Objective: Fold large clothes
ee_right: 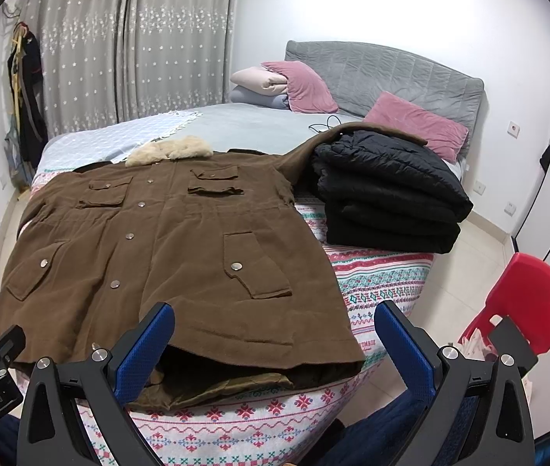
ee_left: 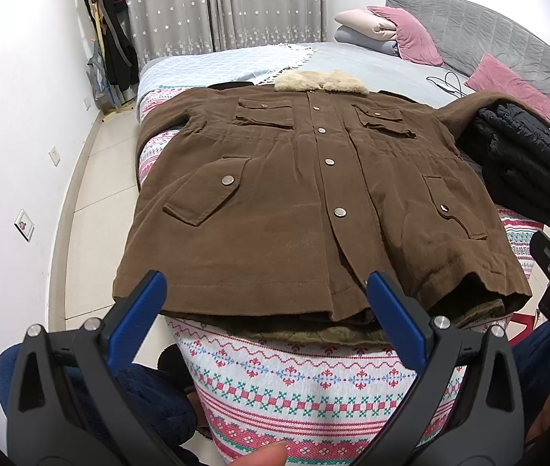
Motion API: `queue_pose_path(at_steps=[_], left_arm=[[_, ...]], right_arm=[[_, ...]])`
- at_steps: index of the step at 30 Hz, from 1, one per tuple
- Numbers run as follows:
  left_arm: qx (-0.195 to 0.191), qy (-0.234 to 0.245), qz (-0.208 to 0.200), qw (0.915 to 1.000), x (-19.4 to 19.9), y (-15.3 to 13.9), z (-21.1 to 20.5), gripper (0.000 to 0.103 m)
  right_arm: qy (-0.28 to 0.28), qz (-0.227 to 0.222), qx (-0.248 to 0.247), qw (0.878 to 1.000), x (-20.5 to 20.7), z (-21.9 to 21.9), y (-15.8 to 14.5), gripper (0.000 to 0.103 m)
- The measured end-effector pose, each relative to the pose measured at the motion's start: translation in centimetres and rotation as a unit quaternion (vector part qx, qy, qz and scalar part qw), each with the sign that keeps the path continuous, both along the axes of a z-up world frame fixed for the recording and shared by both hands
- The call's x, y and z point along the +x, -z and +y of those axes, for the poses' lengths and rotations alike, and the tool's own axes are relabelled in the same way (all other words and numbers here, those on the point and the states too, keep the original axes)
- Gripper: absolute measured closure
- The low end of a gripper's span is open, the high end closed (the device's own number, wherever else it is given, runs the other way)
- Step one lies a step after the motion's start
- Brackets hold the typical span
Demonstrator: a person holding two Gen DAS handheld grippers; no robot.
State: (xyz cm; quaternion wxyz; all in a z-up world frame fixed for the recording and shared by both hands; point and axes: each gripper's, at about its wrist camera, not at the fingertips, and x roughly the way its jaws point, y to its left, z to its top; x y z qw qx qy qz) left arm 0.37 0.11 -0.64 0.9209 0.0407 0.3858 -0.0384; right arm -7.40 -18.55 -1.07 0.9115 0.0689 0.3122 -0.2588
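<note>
Brown coat (ee_left: 294,194): corduroy-like cloth, spread flat and front-up on the bed (ee_left: 313,392), buttoned down the middle, its hem toward the cameras at the foot of the bed.
Collar (ee_left: 321,80): cream fur, at the far end of the coat, toward the headboard.
Sleeves: one lies along the coat's edge on the curtain side; the other runs up over the black folded jacket (ee_right: 387,198).
Black folded jacket: quilted, stacked on the bed just beside the coat on the headboard side, touching the sleeve.
Bed cover: knitted-looking pattern in pink, green and white under the coat; pale blue sheet beyond.
Left hand-held gripper (ee_left: 267,291): blue-padded fingers spread wide apart, gripping nothing, just above the coat's hem.
Right hand-held gripper (ee_right: 275,322): fingers likewise wide apart, nothing between them, over the coat's hem corner nearest the red chair (ee_right: 527,303).
Hem: olive lining shows where the bottom edge gapes.
Pillows (ee_right: 414,124): pink, near the grey headboard.
</note>
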Motion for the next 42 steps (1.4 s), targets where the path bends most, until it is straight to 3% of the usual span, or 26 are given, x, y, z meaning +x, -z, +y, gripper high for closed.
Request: queue_pose_path(at_steps=[4, 12, 16, 23, 28, 32, 34, 36, 37, 38, 39, 40, 42], left_arm=[[-0.002, 0.000, -0.004, 1.0000, -0.1, 0.0, 0.1, 0.000], [0.041, -0.003, 0.022, 0.9989, 0.1, 0.4, 0.8, 0.000], [0.022, -0.002, 0.034, 0.9992, 0.7, 0.6, 2.4, 0.000], [-0.014, -0.047, 0.025, 0.9985, 2.7, 1.2, 7.8, 0.000], [-0.058, -0.104, 0.075, 0.9900, 4.7, 3.2, 12.5, 0.000], [-0.057, -0.143, 0.087, 0.9844, 5.8, 5.3, 15.0, 0.000], [-0.065, -0.144, 0.105, 0.9818, 6.3, 6.6, 15.2, 0.001], [-0.082, -0.139, 0.127, 0.9788, 7.0, 8.2, 14.8, 0.002], [-0.089, -0.136, 0.129, 0.9782, 7.1, 8.6, 14.7, 0.012], [-0.096, -0.128, 0.136, 0.9777, 7.3, 8.9, 14.3, 0.018], [-0.100, -0.123, 0.139, 0.9775, 7.4, 9.2, 14.0, 0.032], [-0.101, -0.122, 0.145, 0.9766, 7.6, 9.5, 13.8, 0.053], [-0.097, -0.122, 0.148, 0.9766, 7.7, 9.7, 13.4, 0.086]], right_arm=[[0.000, 0.002, 0.000, 1.000, 0.0, 0.2, 0.3, 0.000], [0.000, 0.003, 0.001, 1.000, 0.0, 0.2, 0.5, 0.000], [-0.011, -0.003, 0.013, 1.000, 0.1, -0.5, 0.9, 0.000], [0.001, 0.000, 0.065, 0.998, 0.7, -5.8, 3.6, 0.000], [0.020, 0.021, 0.117, 0.993, 1.7, -9.8, 6.8, 0.000], [0.038, 0.043, 0.160, 0.985, 2.5, -12.2, 9.5, 0.011], [0.039, 0.058, 0.179, 0.981, 3.0, -12.8, 10.7, 0.029], [0.014, 0.063, 0.226, 0.972, 3.5, -13.2, 12.2, 0.057], [0.004, 0.063, 0.247, 0.967, 3.6, -13.4, 12.7, 0.065], [0.006, 0.063, 0.247, 0.967, 3.5, -13.5, 12.7, 0.080], [0.008, 0.056, 0.233, 0.971, 3.2, -13.4, 12.1, 0.090], [0.004, 0.049, 0.226, 0.973, 2.9, -13.4, 11.5, 0.092], [0.008, 0.037, 0.210, 0.977, 2.1, -13.5, 10.2, 0.095]])
